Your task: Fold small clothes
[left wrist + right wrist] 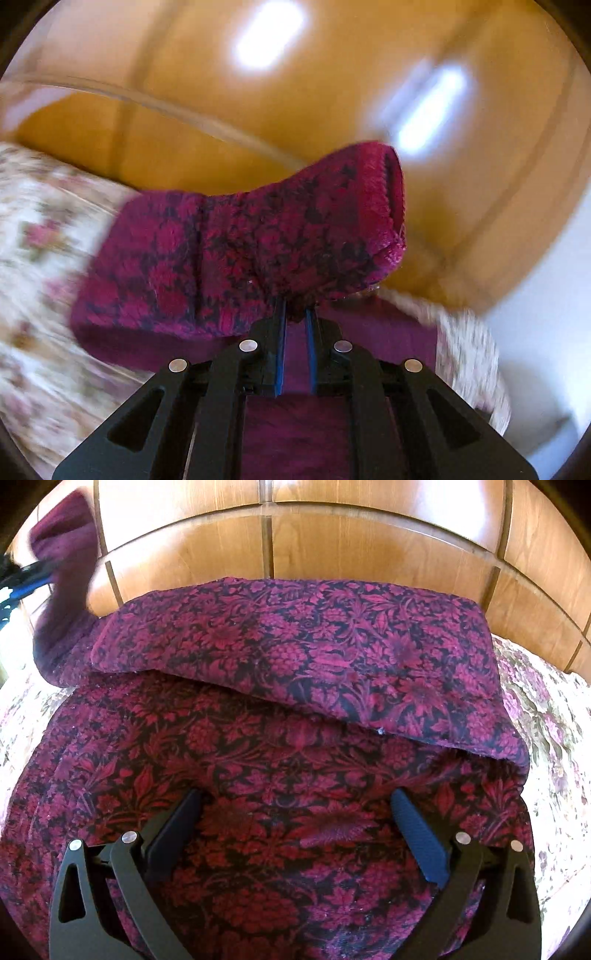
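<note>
Left claw (295, 314) pinches lifted corner of soft, limp crimson floral garment (280, 738) on bed; right claw (295, 812) spread wide, empty, above garment's middle; grip edges.

1. The left gripper (295, 314), at lower centre of its wrist view, is matte black with angular linkage arms, triangular cut-outs and four round silver pins.
2. Its narrow inner pads look blue.
3. The right gripper (295, 805), across the bottom of its view, has the same black arms, silver pins and one ribbed blue pad; the other seems dark, perhaps shadowed.
</note>
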